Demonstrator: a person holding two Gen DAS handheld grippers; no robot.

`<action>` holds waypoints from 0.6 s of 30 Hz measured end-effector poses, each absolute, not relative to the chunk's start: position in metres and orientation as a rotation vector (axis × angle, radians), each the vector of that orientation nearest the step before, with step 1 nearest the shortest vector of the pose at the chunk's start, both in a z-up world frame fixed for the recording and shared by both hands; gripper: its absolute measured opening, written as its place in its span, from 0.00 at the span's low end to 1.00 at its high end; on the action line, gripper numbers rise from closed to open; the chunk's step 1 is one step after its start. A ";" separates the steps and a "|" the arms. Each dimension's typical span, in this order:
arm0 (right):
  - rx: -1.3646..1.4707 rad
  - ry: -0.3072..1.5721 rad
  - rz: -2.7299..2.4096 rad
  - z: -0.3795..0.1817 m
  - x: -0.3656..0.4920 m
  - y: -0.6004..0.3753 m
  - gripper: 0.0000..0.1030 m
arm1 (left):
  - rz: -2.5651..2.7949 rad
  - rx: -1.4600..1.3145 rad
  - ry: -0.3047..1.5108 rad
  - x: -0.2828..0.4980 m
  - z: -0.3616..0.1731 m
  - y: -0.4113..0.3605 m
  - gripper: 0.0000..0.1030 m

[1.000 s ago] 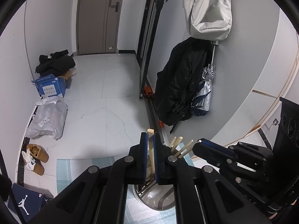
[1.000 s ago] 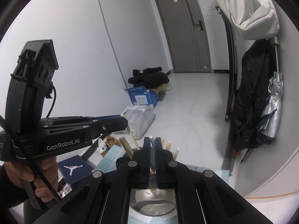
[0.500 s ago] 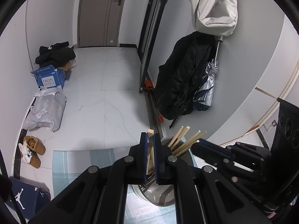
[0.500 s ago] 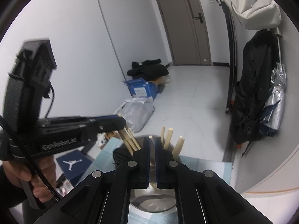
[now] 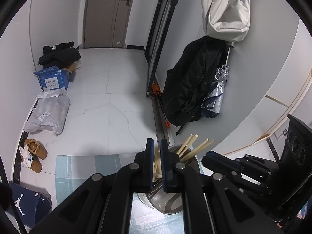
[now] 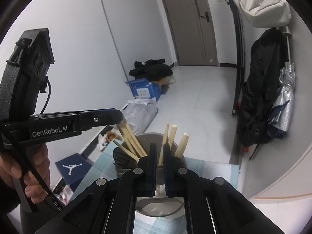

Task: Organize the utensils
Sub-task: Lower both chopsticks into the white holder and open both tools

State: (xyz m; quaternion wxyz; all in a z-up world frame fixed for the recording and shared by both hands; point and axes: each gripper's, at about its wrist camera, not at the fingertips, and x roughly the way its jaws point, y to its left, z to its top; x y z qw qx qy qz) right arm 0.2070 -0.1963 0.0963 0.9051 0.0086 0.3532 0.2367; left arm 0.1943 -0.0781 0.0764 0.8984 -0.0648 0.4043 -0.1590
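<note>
Sinking lower into the round steel holder (image 6: 156, 212), pale wooden chopsticks (image 5: 157, 163) remain pinched by the left gripper (image 5: 156, 152), while the right gripper (image 6: 159, 156) seemingly clamps another chopstick (image 6: 161, 156), so both are nearly stowed.

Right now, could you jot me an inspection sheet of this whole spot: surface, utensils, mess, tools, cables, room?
Surface: pale blue checked mat under the metal holder.
Job's things: wooden chopsticks upright in the holder; a dark slotted utensil there too.
Clutter: blue carton, grey bags, shoes, Jordan box.
Tools: left tool clamps several chopsticks; right tool is closed on one chopstick.
Cables: black lead on the left tool.
Surroundings: door, hung coat, umbrella.
</note>
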 end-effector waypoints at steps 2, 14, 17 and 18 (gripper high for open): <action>0.021 0.717 0.478 0.100 0.204 -0.199 0.07 | -0.308 -0.134 0.818 0.191 0.081 -0.076 0.10; 0.045 0.605 0.426 0.138 0.173 -0.212 0.43 | -0.244 -0.149 0.708 0.163 0.108 -0.067 0.60; 0.056 0.587 0.421 0.148 0.165 -0.213 0.48 | -0.230 -0.152 0.672 0.154 0.116 -0.064 0.67; 0.054 0.580 0.420 0.151 0.162 -0.213 0.51 | -0.225 -0.153 0.665 0.152 0.118 -0.063 0.71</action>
